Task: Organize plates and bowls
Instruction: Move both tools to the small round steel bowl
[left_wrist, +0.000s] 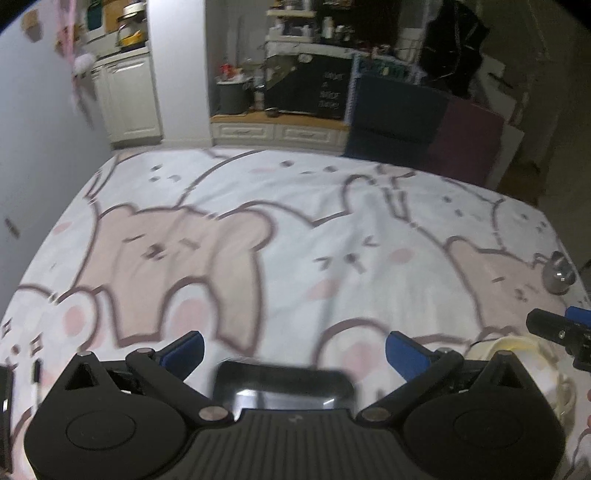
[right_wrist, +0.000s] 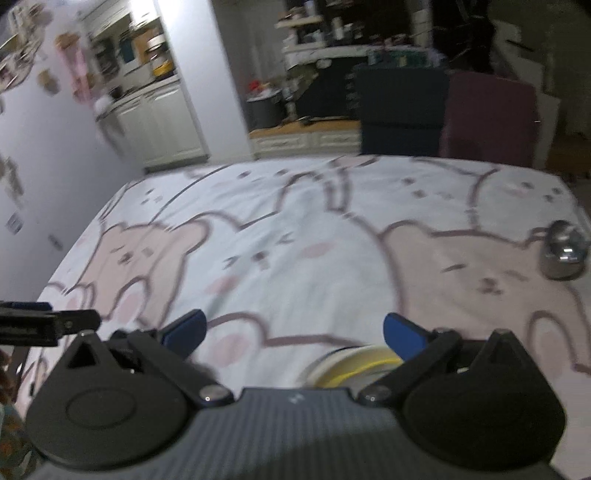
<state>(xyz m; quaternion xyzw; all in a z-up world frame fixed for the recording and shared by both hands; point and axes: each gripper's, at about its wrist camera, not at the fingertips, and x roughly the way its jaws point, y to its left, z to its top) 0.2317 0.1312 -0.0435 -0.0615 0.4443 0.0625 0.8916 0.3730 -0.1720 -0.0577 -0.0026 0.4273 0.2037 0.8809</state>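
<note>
Both grippers, left (left_wrist: 294, 350) and right (right_wrist: 294, 330), spread wide above tablecloth (left_wrist: 295, 229); yellow-rimmed dish (right_wrist: 354, 363) blurred, half hidden.

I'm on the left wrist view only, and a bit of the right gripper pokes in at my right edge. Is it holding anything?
Observer: No. In the right wrist view the right gripper has its fingers wide apart, with only tablecloth between the tips.
Operator: Where do the pale dishes sit relative to it?
Observer: The yellow and white dishes, which are blurred, lie just under it. They are near the base of the finger on the picture's right, partly hidden by the gripper's body.
</note>
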